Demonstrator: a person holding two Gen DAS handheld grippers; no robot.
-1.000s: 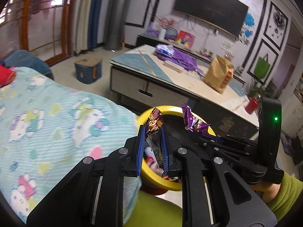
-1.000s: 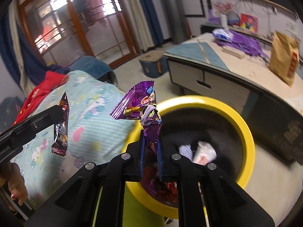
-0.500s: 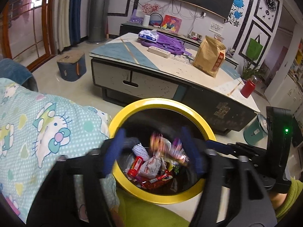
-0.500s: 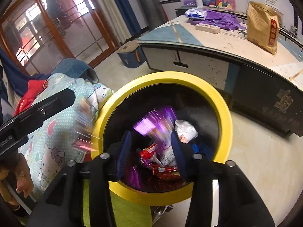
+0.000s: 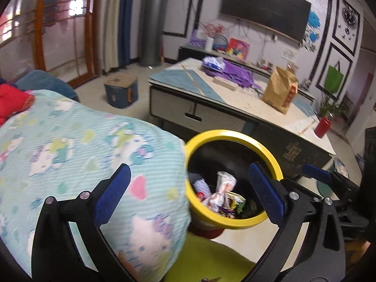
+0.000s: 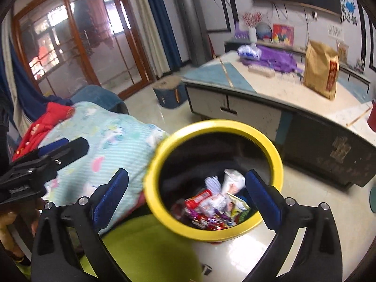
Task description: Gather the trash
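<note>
A black bin with a yellow rim (image 5: 235,132) (image 6: 211,123) stands on the floor beside the couch. Several snack wrappers (image 5: 223,197) (image 6: 211,209) lie inside it. My left gripper (image 5: 188,166) hangs over the bin's left edge; its jaws are opening wide, with nothing between the blue pads (image 5: 112,190). My right gripper (image 6: 186,172) hovers above the bin mouth, jaws also opening, and holds nothing. The left wrist view shows the right gripper's blue fingertip (image 5: 315,171) at the far right. In the right wrist view the left gripper's black finger (image 6: 58,155) is at the left.
A cartoon-print blanket (image 5: 82,152) and a red cloth (image 6: 42,127) cover the couch on the left, with lime-green fabric (image 5: 211,258) below. Behind the bin is a low table (image 5: 235,108) with a brown paper bag (image 5: 279,91) and a purple bag (image 6: 275,58). A blue box (image 5: 121,91) sits on the floor.
Both grippers went from shut on wrappers to wide open. The gold wrapper and the purple wrapper dropped into the bin. Both hands have pulled back and up from it.
</note>
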